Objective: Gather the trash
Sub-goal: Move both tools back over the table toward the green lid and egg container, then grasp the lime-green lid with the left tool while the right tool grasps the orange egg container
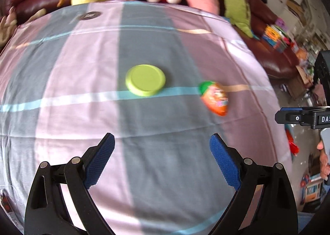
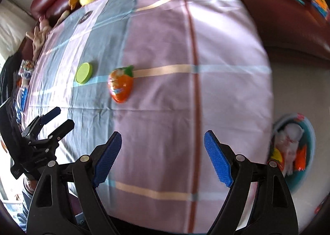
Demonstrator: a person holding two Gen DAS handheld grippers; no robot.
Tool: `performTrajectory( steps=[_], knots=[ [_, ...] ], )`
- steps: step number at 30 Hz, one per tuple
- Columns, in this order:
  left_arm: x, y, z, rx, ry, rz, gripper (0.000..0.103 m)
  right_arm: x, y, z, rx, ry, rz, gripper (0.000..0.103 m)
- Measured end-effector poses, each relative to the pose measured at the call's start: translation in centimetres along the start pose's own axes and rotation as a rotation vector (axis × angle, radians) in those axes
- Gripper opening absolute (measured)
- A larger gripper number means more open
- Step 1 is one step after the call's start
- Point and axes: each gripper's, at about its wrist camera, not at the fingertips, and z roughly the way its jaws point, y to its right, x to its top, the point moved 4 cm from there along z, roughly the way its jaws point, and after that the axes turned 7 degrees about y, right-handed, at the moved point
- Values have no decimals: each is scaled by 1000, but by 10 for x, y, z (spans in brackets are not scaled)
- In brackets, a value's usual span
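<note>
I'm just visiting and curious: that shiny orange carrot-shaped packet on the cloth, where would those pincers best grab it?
Probably across the carrot-shaped packet at its plump orange middle, coming down from above. It lies flat on the striped cloth, so there is nothing to get under. It tapers toward the tip, and its green end looks narrower.

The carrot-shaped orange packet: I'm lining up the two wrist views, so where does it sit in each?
Left wrist view: the carrot-shaped orange packet lies right of centre on the striped cloth.
Right wrist view: the packet lies left of centre, leafy green end up.
Shared landmark: the round green lid, just left of the packet in both.
</note>
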Motion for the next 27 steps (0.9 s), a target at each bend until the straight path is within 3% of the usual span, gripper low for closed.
performTrajectory(
  steps=[14, 15, 17, 21, 22, 27],
  knots=[
    [15, -59, 23, 54, -3, -61, 93, 35, -63, 79, -60, -11, -138, 78],
    [15, -60, 24, 53, -6, -62, 93, 37, -66, 82, -69, -5, -146, 77],
    [17, -61, 28, 52, -10, -58, 93, 40, -71, 90, -83, -2, -172, 63],
    [24, -57, 34, 48, -12, -38, 93, 44, -79, 96, -110, 17, -224, 55],
    [26, -54, 37, 43, -12, -34, 93, 45, -80, 96, -124, 27, -238, 47],
    [36, -37, 50, 32, -11, 14, 93, 44, -82, 94, -107, 31, -258, 46]
  ],
)
